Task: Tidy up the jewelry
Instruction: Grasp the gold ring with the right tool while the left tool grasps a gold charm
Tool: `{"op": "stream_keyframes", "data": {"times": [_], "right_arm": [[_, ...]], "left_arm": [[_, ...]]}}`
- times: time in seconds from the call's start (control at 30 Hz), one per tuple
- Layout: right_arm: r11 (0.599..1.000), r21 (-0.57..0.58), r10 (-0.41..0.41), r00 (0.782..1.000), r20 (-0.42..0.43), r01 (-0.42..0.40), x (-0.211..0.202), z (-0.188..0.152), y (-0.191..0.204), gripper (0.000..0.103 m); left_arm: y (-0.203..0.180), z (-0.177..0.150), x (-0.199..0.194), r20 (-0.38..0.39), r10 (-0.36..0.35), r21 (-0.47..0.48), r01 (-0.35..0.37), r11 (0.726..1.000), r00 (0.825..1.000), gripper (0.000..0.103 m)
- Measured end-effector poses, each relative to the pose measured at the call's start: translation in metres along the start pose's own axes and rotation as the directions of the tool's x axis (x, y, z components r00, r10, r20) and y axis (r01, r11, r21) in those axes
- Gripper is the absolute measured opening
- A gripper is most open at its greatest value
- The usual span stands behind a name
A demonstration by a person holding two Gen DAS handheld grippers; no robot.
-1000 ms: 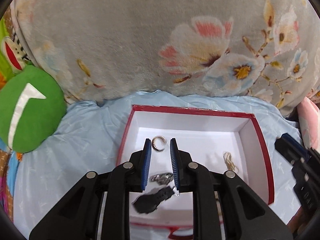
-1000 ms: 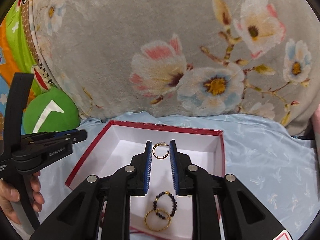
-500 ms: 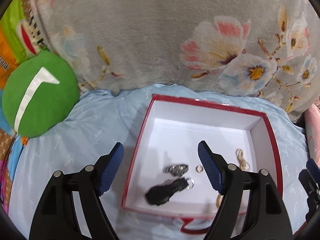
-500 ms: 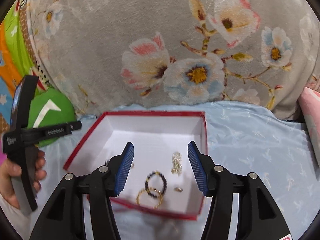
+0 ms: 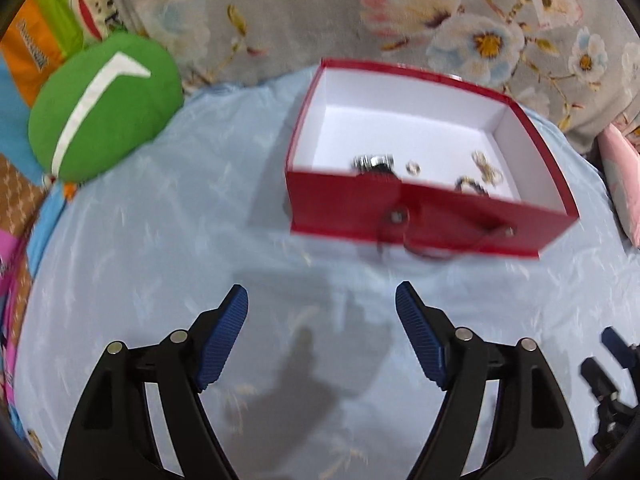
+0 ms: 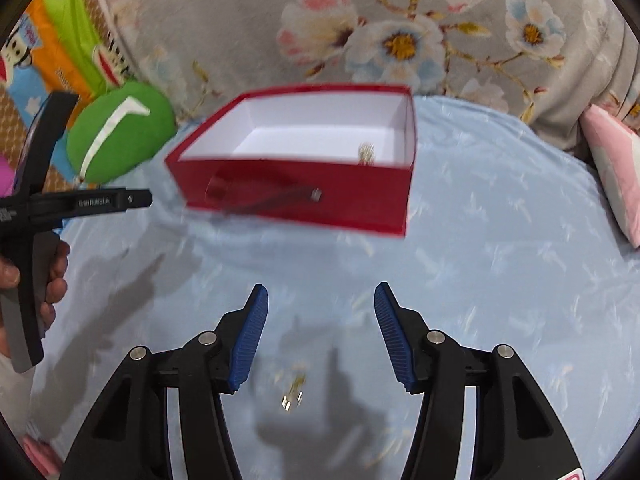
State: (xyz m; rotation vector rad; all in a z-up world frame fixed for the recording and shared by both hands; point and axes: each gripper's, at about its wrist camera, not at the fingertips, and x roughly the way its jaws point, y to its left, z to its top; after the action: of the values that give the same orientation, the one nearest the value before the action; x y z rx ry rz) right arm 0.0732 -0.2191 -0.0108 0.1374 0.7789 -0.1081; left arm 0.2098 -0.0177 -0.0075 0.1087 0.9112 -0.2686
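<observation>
A red box (image 5: 432, 204) with a white inside stands on the pale blue sheet (image 5: 160, 240). In it lie a silver watch (image 5: 374, 162), a small ring (image 5: 413, 168), a dark bead bracelet (image 5: 470, 186) and a gold chain (image 5: 486, 166). My left gripper (image 5: 321, 292) hangs open over bare sheet in front of the box, holding nothing. My right gripper (image 6: 322, 288) is open too, short of the box (image 6: 296, 192), where only the chain (image 6: 366, 154) shows. A small gold piece (image 6: 294, 394) lies blurred on the sheet between the right fingers, untouched.
A green round cushion (image 5: 104, 108) sits left of the box. A grey floral blanket (image 5: 280, 12) rises behind it. A pink pillow (image 6: 616, 168) lies at the right edge. A hand (image 6: 52, 276) grips the left tool's handle at the far left of the right wrist view.
Both grippers, narrow around gold hoops above the box a second ago, opened wide. They then drew back and down to the sheet in front of the box.
</observation>
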Motion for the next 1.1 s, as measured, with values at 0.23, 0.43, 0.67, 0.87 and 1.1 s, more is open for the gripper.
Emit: {"op": "stream_keyframes", "data": {"times": [0.23, 0.43, 0.67, 0.87, 1.1], "right_arm": [[0.999, 0.001, 0.038, 0.993, -0.11, -0.038, 0.025, -0.049, 0.023, 0.048], [1.0, -0.013, 0.023, 0.989, -0.147, -0.025, 0.037, -0.058, 0.026, 0.039], [1.0, 0.013, 0.003, 0.988, -0.155, -0.001, 0.041, -0.063, 0.013, 0.013], [0.998, 0.051, -0.02, 0.992, -0.122, 0.026, 0.024, -0.06, -0.003, 0.013], [0.993, 0.101, -0.05, 0.993, -0.105, 0.061, 0.004, -0.057, -0.023, 0.013]], "left_arm": [[-0.015, -0.048, 0.007, -0.076, -0.002, 0.013, 0.003, 1.0, 0.997, 0.074], [-0.023, -0.06, 0.007, -0.096, -0.03, 0.002, 0.03, 1.0, 0.995, 0.074], [-0.043, -0.068, 0.011, -0.124, -0.053, 0.032, 0.057, 0.998, 0.991, 0.074], [-0.068, -0.073, 0.018, -0.147, -0.072, 0.067, 0.082, 0.994, 0.987, 0.073], [-0.099, -0.08, 0.029, -0.178, -0.09, 0.104, 0.11, 0.988, 0.98, 0.073]]}}
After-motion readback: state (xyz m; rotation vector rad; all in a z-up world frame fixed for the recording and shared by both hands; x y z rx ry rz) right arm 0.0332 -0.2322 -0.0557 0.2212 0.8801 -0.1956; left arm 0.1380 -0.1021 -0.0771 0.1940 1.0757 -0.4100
